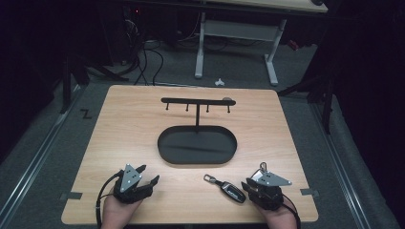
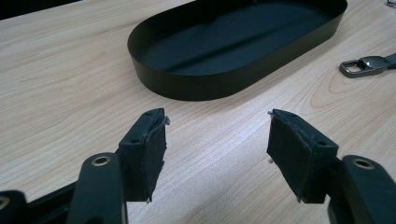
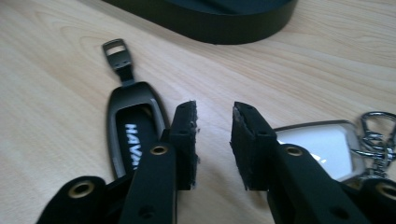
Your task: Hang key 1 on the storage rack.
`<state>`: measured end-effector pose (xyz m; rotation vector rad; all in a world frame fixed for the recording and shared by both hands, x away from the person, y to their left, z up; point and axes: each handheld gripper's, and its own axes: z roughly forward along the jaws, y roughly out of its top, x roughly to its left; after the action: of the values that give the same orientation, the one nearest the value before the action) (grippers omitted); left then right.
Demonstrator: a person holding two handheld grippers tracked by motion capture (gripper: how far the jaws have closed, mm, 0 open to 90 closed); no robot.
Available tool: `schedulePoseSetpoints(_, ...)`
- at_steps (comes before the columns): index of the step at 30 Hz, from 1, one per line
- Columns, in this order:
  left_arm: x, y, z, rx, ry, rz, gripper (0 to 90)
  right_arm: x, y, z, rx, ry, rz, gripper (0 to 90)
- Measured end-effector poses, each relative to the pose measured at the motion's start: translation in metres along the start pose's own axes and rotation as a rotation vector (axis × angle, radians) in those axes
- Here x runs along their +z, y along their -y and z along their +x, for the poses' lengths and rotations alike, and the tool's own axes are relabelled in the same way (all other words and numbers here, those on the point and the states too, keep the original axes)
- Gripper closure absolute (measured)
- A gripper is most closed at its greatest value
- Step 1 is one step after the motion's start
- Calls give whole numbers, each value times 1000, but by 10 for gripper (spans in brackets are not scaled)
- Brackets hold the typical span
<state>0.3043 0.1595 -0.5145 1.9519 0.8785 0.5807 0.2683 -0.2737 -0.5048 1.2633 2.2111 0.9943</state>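
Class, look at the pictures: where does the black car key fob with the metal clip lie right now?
In the high view, the black car key fob lies flat on the wooden table, near its front edge, just left of the right gripper and in front of the black oval tray.

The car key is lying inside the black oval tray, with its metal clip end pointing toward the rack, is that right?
Not quite. The car key lies on the bare wooden table, in front of the black oval tray and apart from it. Its metal clip end does point toward the rack. The high view shows this.
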Motion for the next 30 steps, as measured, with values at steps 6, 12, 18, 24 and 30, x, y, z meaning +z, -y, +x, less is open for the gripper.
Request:
schedulePoseSetpoints(6, 2, 0, 0, 3, 7, 3, 377, 4, -5, -11, 9, 23, 49, 650)
schedulePoseSetpoints(12, 4, 0, 2, -7, 20, 4, 377, 4, -14, -14, 14, 79, 130, 645)
schedulePoseSetpoints(18, 5, -1, -2, 7, 32, 10, 377, 3, -30, -21, 14, 65, 175, 581)
schedulePoseSetpoints(24, 6, 0, -9, 38, 28, 19, 366, 9, -40, -24, 7, 58, 250, 535)
schedulePoseSetpoints(30, 6, 1, -8, 33, 15, 24, 332, 12, -49, -20, -43, 46, 315, 504)
